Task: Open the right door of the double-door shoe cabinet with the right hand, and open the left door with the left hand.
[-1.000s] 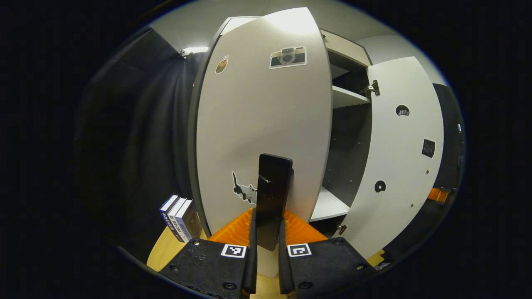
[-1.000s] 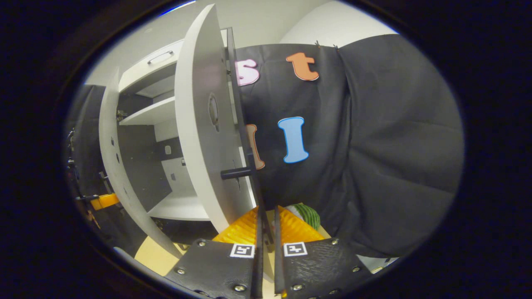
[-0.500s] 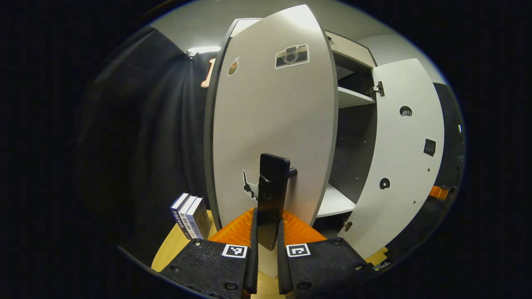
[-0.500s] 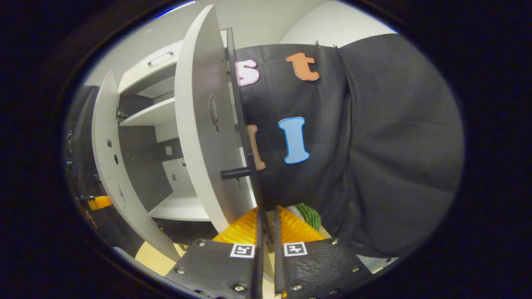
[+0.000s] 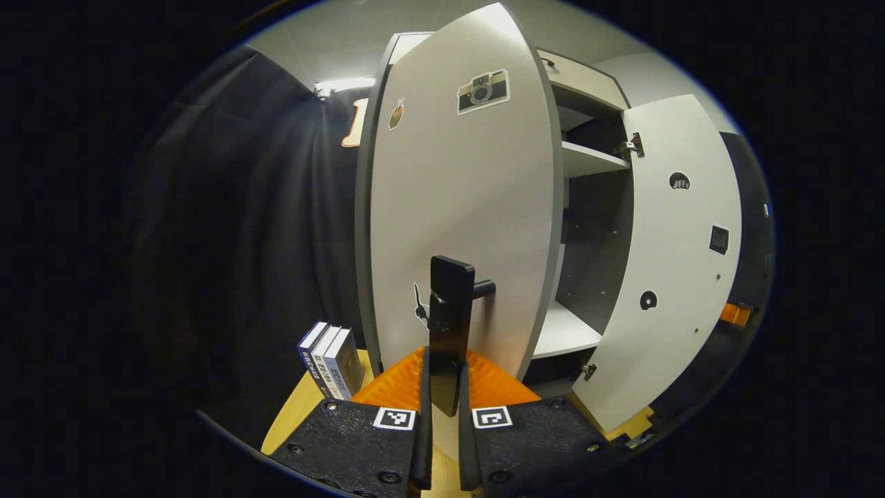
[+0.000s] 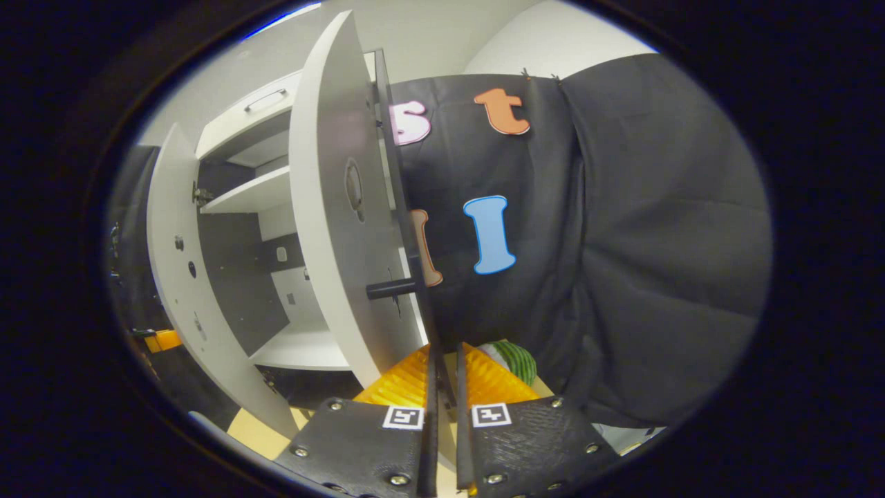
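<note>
My left gripper (image 5: 442, 387) is clamped on the left door's upright handle (image 5: 449, 325) (hinge edge lies to my left)

1. In my left gripper view, the left door (image 5: 456, 207) of the shoe cabinet (image 5: 588, 83) stands open in front of my left gripper (image 5: 442, 387); its handle (image 5: 449, 325) lies between my fingers.
2. The right door (image 5: 681, 263) stands open at the right, with two shelves (image 5: 588, 160) between the doors.
3. Three books (image 5: 332, 360) stand on the floor, left of the left door.
4. In my right gripper view, the right door's edge and handle (image 6: 394, 288) are just ahead of my right gripper (image 6: 442, 394); a striped ball (image 6: 515, 360) lies behind it, at the foot of the booth's wall.
</note>
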The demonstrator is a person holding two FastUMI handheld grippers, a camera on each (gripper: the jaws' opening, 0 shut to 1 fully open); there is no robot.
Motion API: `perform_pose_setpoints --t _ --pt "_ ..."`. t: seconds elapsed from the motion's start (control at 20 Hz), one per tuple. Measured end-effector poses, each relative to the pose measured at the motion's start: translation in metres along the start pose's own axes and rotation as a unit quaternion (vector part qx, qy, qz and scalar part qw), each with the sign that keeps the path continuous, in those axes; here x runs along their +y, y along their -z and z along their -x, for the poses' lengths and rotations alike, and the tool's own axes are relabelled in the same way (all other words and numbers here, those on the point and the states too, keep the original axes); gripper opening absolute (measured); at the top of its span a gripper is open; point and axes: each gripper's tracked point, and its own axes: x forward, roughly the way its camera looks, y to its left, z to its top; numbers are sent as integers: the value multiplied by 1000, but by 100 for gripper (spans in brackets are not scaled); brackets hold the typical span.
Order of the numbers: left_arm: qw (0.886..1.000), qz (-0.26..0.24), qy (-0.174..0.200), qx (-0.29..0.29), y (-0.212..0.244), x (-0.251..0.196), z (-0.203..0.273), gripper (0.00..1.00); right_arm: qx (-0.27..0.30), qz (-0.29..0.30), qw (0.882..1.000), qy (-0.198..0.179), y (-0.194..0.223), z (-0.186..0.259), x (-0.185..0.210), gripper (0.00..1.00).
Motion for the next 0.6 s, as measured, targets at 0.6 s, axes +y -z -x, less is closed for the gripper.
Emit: perform_pose_setpoints --t 0.6 --pt "1000 11 -15 5 1 11 5 13 -4 -12 1000 -15 0 -1 -2 11"
